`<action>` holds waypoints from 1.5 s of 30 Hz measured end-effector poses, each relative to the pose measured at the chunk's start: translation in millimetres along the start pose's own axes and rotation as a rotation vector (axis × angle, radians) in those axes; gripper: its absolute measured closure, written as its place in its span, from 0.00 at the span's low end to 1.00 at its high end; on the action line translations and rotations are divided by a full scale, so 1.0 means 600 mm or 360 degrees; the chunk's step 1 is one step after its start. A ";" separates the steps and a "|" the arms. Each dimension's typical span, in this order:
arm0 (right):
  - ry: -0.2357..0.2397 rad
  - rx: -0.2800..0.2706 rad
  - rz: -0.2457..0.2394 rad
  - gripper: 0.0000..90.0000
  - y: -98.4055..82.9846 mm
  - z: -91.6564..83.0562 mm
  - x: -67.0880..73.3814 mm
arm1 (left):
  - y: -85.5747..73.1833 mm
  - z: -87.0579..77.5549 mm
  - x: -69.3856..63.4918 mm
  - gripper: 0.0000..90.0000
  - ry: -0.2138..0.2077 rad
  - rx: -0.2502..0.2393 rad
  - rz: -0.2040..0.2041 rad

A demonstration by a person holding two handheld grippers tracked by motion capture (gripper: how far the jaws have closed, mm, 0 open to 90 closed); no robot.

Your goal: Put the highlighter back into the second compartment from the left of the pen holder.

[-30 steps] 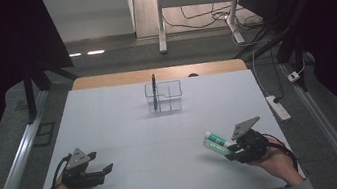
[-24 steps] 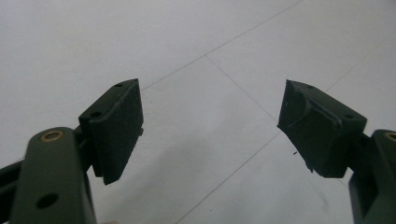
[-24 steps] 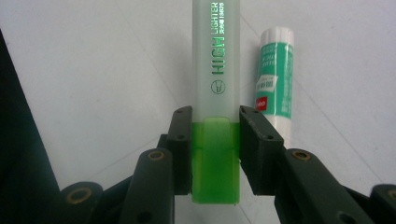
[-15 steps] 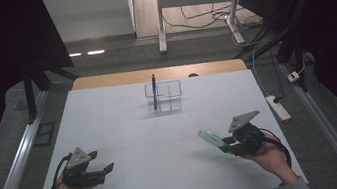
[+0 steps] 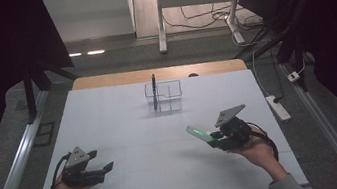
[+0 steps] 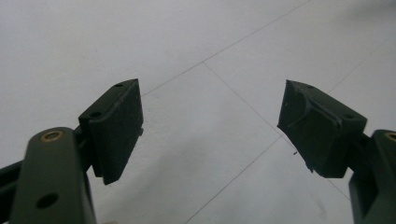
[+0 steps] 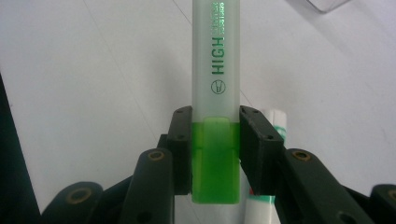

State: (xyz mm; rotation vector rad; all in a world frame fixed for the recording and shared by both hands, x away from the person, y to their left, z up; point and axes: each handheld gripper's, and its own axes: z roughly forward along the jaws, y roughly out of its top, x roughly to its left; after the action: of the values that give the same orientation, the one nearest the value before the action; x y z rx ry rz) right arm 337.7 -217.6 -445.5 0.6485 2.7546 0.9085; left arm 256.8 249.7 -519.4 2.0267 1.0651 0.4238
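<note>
A green highlighter (image 5: 197, 133) with a frosted cap (image 7: 216, 60) sticks out from my right gripper (image 5: 215, 140), pointing left and up, a little above the white table (image 5: 125, 126). In the right gripper view both pads press on its green barrel, so the gripper (image 7: 215, 126) is shut on it. A white marker with green bands (image 7: 273, 123) shows just behind the right jaw. My left gripper (image 5: 107, 168) rests low at the table's front left, its jaws wide apart with only bare tabletop between them (image 6: 210, 116).
A clear wire-edged organizer (image 5: 169, 94) stands at the back middle of the table with a dark pen (image 5: 154, 89) upright in its left part. A power strip (image 5: 278, 107) lies off the table's right edge.
The right gripper has lifted the highlighter and carried it left and farther up the table. The left gripper has kept still.
</note>
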 end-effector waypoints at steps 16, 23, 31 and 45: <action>0.0064 -0.0030 -0.0068 0.75 0.067 0.033 0.015 | 0.003 0.000 -0.004 0.24 -0.0007 -0.0003 0.0014; 0.0081 -0.0015 -0.0077 0.75 0.069 0.045 0.018 | 0.005 -0.001 -0.005 0.24 -0.0011 -0.0008 0.0016; 0.0095 -0.0008 -0.0120 0.75 0.076 0.054 0.023 | 0.014 -0.006 -0.016 0.24 -0.0033 -0.0016 0.0049; 0.0124 0.0031 -0.0188 0.75 0.086 0.076 0.039 | 0.037 0.002 -0.034 0.24 -0.0099 -0.0001 0.0104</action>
State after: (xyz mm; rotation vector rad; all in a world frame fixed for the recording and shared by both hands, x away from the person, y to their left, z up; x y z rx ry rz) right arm 348.1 -145.9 -451.4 0.4567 2.8384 0.9005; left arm 257.4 225.3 -502.0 2.0648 0.9631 0.3921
